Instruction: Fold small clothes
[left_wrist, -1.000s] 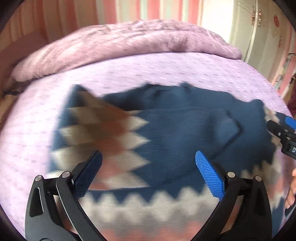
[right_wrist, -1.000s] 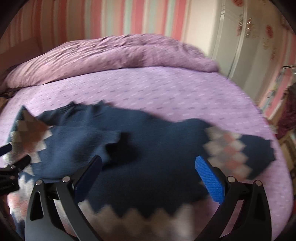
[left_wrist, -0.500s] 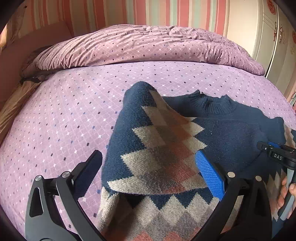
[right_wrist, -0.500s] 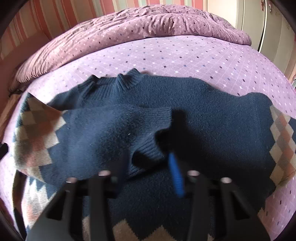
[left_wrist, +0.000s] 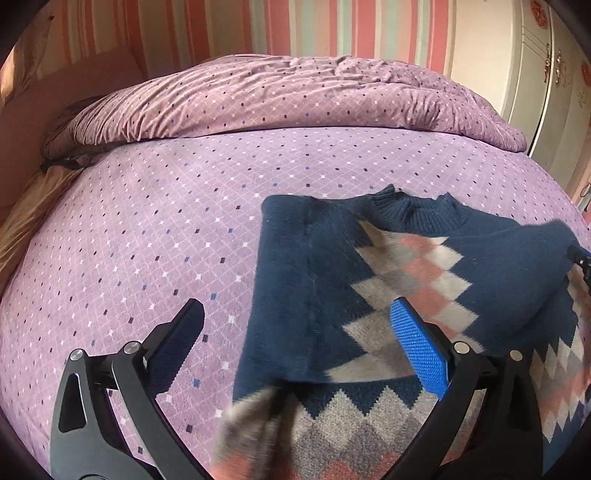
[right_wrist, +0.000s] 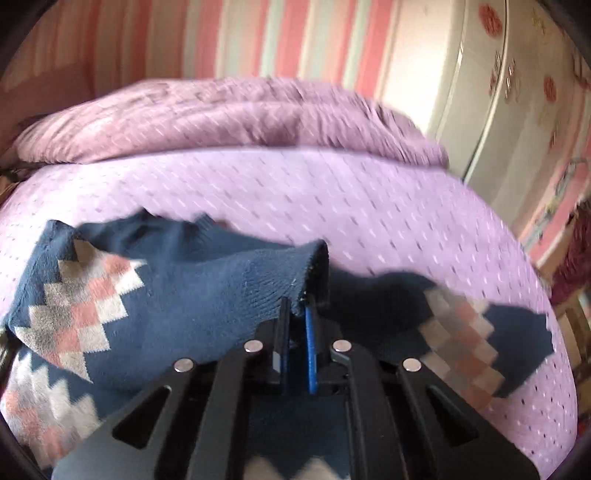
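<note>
A small navy sweater (left_wrist: 314, 280) with a pink, grey and white diamond pattern lies on the purple bed. Its left sleeve (right_wrist: 207, 302) is folded across the body. My right gripper (right_wrist: 297, 310) is shut on the cuff of that sleeve (right_wrist: 310, 266) and holds it lifted above the body. The other sleeve (right_wrist: 480, 343) lies spread to the right. My left gripper (left_wrist: 295, 332) is open and empty, low over the sweater's left edge and hem (left_wrist: 332, 435). The right gripper's tip shows at the right edge of the left wrist view (left_wrist: 581, 258).
The bed sheet (left_wrist: 147, 240) is purple with small diamonds. A rumpled purple duvet (left_wrist: 277, 99) lies along the far side. A white wardrobe (right_wrist: 498, 92) stands to the right, with a striped wall behind.
My right gripper closed on the sleeve cuff and lifted it, drawing the sleeve across the body. My left gripper stayed open and shifted left.
</note>
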